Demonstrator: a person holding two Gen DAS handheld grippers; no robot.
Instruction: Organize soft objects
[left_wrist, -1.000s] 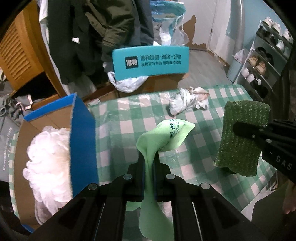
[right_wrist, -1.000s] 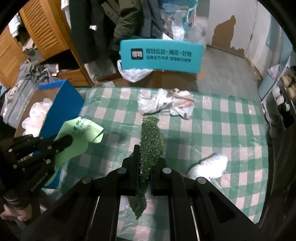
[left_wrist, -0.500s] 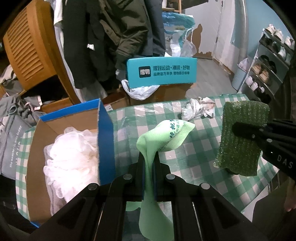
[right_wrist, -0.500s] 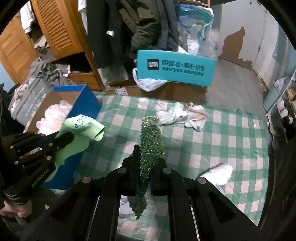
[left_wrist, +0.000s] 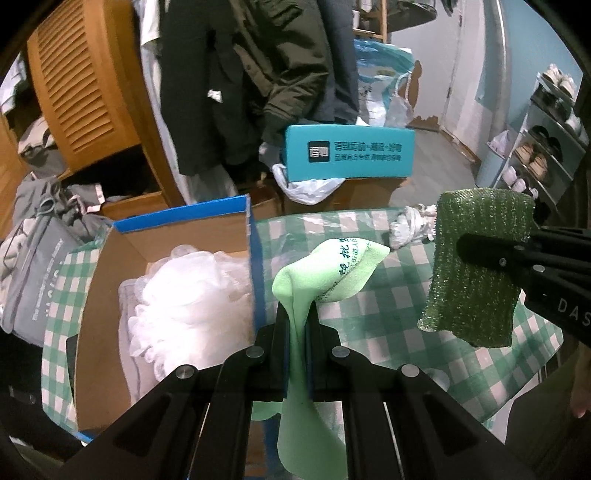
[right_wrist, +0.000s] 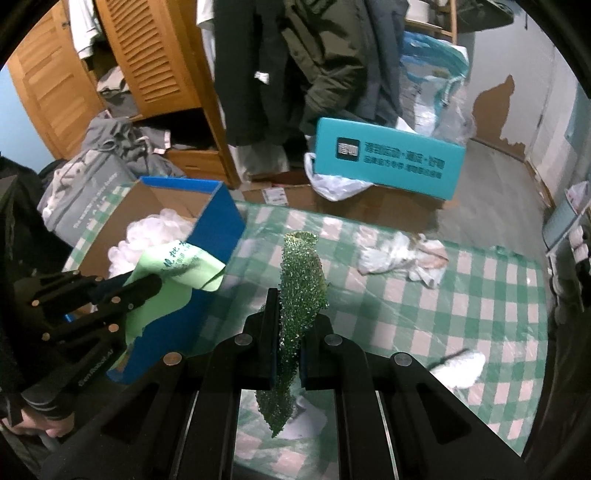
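Note:
My left gripper (left_wrist: 297, 314) is shut on a light green cloth (left_wrist: 325, 269) with printed characters, held above the table beside the box's right wall. The cloth also shows in the right wrist view (right_wrist: 173, 273). My right gripper (right_wrist: 286, 306) is shut on a dark green glittery scrub pad (right_wrist: 301, 280), held edge-up over the table; its flat face shows in the left wrist view (left_wrist: 476, 266). The open cardboard box with blue outer walls (left_wrist: 256, 258) stands at the table's left and holds a white mesh bath pouf (left_wrist: 184, 299).
The table wears a green and white checked cloth (right_wrist: 424, 306). A crumpled white rag (right_wrist: 402, 254) lies at the far side, a white wad (right_wrist: 461, 365) at the right. Behind are a teal box (right_wrist: 388, 158), hanging coats and a wooden wardrobe. A shoe rack (left_wrist: 546, 140) stands right.
Both grippers have lifted and moved left toward the box, each still holding its item. More of the box's inside and the pouf now show in the left wrist view.

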